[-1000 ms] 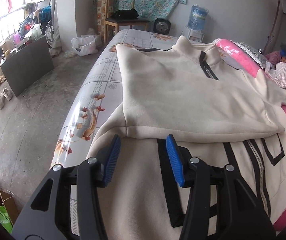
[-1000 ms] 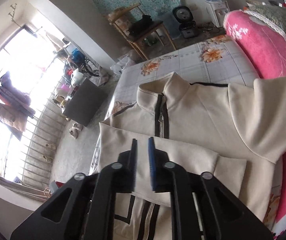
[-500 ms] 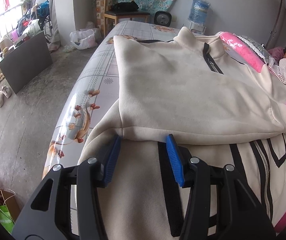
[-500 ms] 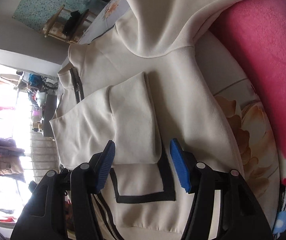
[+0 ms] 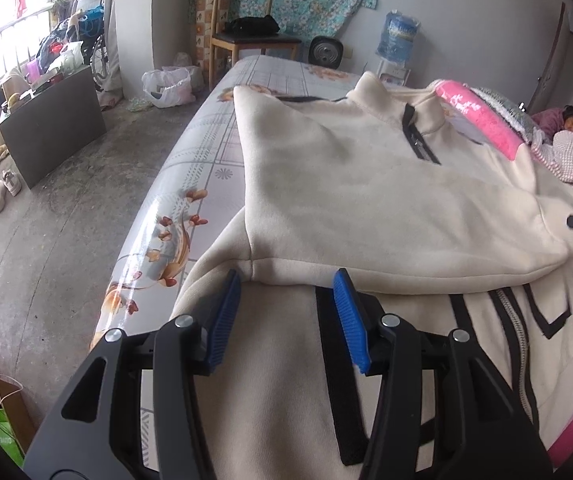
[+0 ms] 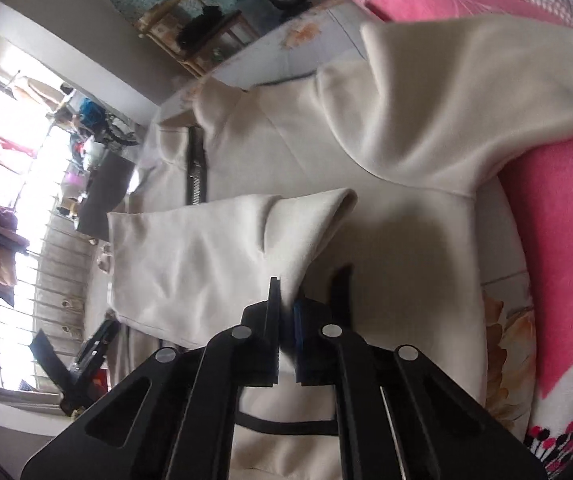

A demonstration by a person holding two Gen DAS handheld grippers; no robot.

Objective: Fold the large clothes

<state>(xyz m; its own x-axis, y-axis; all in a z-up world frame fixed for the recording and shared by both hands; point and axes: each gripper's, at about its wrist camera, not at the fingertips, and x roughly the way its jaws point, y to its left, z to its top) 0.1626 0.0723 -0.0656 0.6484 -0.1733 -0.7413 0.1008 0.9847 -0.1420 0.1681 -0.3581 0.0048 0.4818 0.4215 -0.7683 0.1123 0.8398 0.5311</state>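
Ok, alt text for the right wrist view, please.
The right gripper is shut on the cuff of a folded-over sleeve of a cream zip-up jacket spread on a bed, with a pink blanket alongside.

Daylight from blown-out window; fisheye edges warped, slight blur.

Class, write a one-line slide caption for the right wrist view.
Right gripper with jaws shut on the folded sleeve of a cream jacket spread on the bed.

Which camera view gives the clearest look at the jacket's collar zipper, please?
The left wrist view: the collar zipper sits unobstructed and fairly sharp near the upright collar. The right wrist view shows the same zipper smaller and slightly blurred.
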